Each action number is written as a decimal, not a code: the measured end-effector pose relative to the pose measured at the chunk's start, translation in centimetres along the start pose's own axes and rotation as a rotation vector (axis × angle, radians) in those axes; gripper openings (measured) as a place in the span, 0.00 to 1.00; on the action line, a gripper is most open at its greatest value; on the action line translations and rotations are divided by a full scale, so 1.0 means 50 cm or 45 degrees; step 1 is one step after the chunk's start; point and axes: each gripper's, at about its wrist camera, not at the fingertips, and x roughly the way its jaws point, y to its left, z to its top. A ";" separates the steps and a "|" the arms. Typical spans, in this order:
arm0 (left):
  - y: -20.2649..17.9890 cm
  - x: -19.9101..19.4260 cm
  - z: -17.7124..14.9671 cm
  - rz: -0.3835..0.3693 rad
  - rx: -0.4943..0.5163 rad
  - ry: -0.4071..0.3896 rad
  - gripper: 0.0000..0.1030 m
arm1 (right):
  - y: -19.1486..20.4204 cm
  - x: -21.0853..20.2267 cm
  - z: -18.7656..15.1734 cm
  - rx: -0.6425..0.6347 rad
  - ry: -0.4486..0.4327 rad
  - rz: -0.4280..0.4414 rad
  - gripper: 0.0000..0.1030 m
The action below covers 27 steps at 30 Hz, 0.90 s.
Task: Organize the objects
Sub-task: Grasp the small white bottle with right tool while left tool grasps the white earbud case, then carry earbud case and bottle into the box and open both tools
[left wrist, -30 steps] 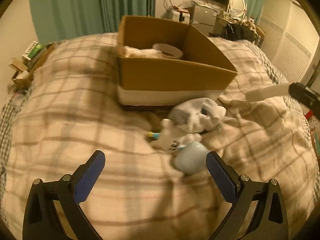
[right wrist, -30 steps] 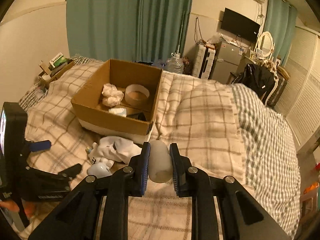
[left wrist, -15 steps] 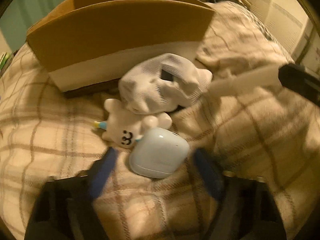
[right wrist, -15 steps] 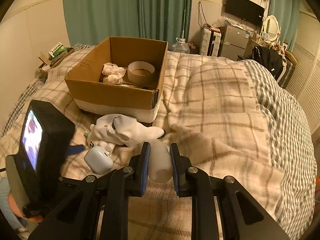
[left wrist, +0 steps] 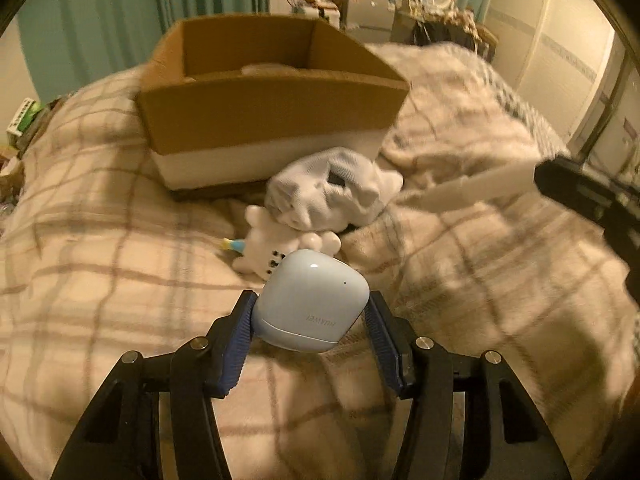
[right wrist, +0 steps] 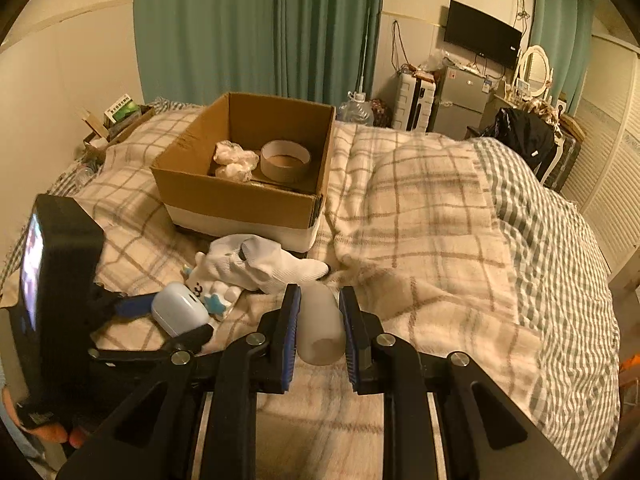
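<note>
Left gripper [left wrist: 310, 312] jaws, open a second ago, now closed on earbud case [left wrist: 314, 300]; right gripper [right wrist: 320, 320] jaws still clamped bottle [right wrist: 320, 326]; box [right wrist: 244, 196] next

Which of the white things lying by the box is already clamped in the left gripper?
The pale blue-white earbud case, pinched between the left gripper's blue pads. The white sock and the small white toy lie untouched behind it.

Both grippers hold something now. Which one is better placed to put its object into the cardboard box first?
Probably the left gripper. It grips the pale blue earbud case, and the cardboard box stands straight ahead. The right gripper, shut on the white bottle, sits off the box's right corner.
</note>
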 end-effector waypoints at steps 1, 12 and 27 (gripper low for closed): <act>0.014 -0.005 0.010 -0.004 -0.012 -0.014 0.55 | 0.003 -0.009 0.000 -0.003 -0.008 -0.002 0.18; 0.029 -0.138 0.083 -0.072 -0.036 -0.195 0.55 | 0.034 -0.110 0.066 -0.072 -0.140 -0.022 0.18; 0.075 -0.184 0.306 0.032 0.045 -0.385 0.55 | 0.058 -0.088 0.303 -0.162 -0.321 0.020 0.18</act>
